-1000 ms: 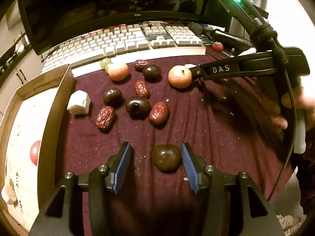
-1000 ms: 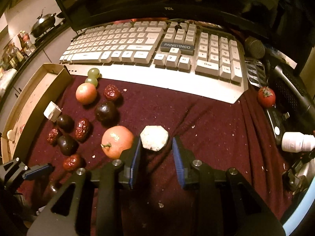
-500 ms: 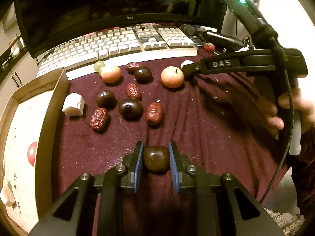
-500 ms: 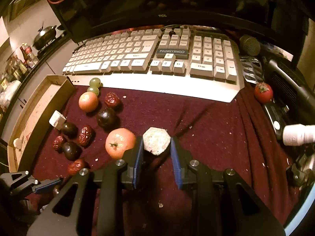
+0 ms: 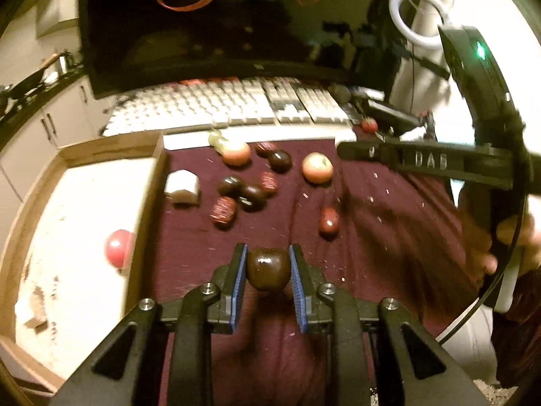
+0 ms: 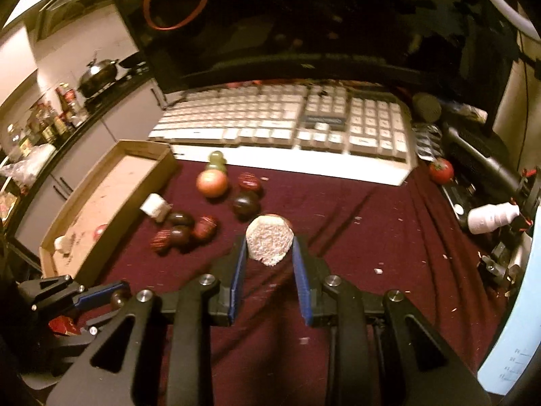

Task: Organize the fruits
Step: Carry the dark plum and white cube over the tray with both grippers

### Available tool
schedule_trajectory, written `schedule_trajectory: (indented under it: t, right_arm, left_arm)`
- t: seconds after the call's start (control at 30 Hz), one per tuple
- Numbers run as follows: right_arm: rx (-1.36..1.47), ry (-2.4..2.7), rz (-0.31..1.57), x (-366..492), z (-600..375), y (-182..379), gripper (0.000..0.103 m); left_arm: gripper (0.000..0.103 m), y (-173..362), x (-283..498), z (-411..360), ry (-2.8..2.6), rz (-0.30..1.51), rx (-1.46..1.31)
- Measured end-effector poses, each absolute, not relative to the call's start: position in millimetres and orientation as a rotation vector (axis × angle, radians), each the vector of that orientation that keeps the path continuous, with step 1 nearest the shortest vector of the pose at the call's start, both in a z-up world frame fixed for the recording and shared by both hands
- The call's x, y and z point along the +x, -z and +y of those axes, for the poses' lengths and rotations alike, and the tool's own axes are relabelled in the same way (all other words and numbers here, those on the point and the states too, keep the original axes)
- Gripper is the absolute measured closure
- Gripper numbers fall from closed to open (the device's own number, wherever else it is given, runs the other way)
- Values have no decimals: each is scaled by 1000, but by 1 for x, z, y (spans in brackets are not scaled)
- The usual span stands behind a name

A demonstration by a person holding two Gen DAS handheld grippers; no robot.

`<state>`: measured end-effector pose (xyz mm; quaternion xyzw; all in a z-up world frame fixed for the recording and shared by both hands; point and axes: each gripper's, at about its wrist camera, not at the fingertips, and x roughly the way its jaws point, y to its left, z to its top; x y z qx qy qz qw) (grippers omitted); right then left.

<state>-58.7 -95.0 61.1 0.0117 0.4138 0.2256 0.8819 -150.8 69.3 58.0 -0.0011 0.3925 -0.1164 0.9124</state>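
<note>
Maroon cloth (image 5: 389, 253) covers desk; keyboard (image 6: 270, 125) at 12 o'clock, cardboard tray (image 5: 84, 155) at 9. Left gripper (image 5: 268, 269) clamps dark plum (image 5: 268, 269); right gripper (image 6: 269, 248) grips pale cut fruit (image 6: 269, 240).

A dark monitor (image 6: 304, 23) stands behind a pale keyboard (image 6: 280, 125) on a maroon cloth (image 6: 372, 237). Far left, a steel wok (image 6: 99, 74) and bottles (image 6: 50, 118) line a dark counter. A white ring light (image 5: 417, 17) glows at right.

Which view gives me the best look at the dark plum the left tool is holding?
The left wrist view. There the dark plum sits centred between the left tool's blue pads, glossy and fully visible. The right wrist view shows only a small dark sliver of it at the lower left, mostly hidden by the tool's fingers.
</note>
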Motion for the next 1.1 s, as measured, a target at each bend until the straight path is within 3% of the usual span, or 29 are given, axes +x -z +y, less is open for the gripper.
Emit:
schedule_trajectory:
  t: [0.4, 1.1]
  right_arm:
    - [-5, -677, 841, -90, 8, -73, 74]
    - [-133, -848, 889, -131, 144, -48, 74]
  left_arm:
    - [79, -98, -184, 157, -9, 657, -62]
    - [79, -61, -190, 239, -219, 741, -100]
